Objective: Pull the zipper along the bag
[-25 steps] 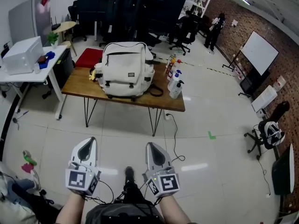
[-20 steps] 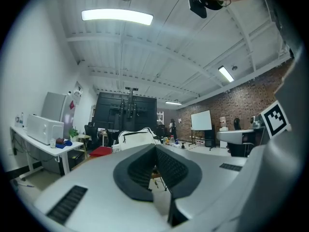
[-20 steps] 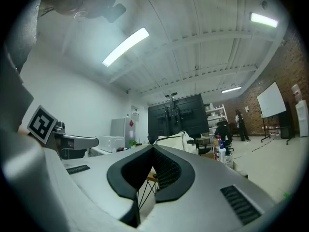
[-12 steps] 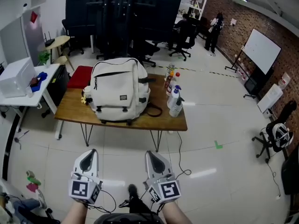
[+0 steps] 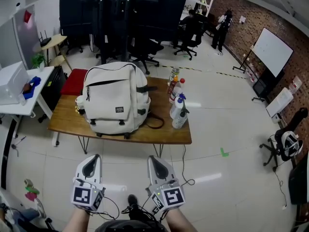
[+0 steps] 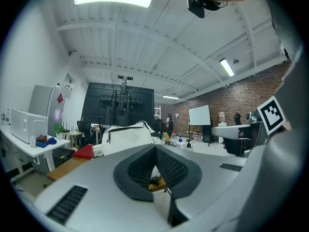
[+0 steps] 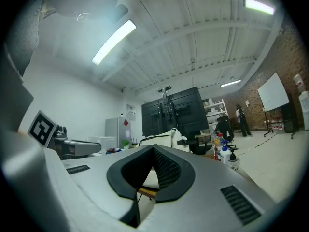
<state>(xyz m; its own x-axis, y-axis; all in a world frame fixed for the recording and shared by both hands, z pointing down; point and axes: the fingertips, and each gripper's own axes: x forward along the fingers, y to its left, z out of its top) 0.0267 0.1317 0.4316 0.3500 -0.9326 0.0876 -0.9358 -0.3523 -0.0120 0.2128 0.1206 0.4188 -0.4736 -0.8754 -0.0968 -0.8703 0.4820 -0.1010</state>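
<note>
Both tools are shut tight and hold nothing: the left gripper [image 5: 91,159] and the right gripper [image 5: 155,160] are held out side by side, low over the shiny floor [image 5: 217,178], and point toward the table [image 5: 159,132]. The white bag [image 5: 112,98] stands upright on that table, well apart from the grippers, with some spray bottles [image 5: 177,105] just beside it on the right. A dark zipper [image 5: 104,81] runs across the front of the bag, but from here I cannot tell where its little pull tab sits. I think the job has not really started yet; this looks like the step of getting to the bag. Next, the person needs to come right up to the table, open one gripper, pinch the pull tab, and maybe steady the bag with the other one
</note>
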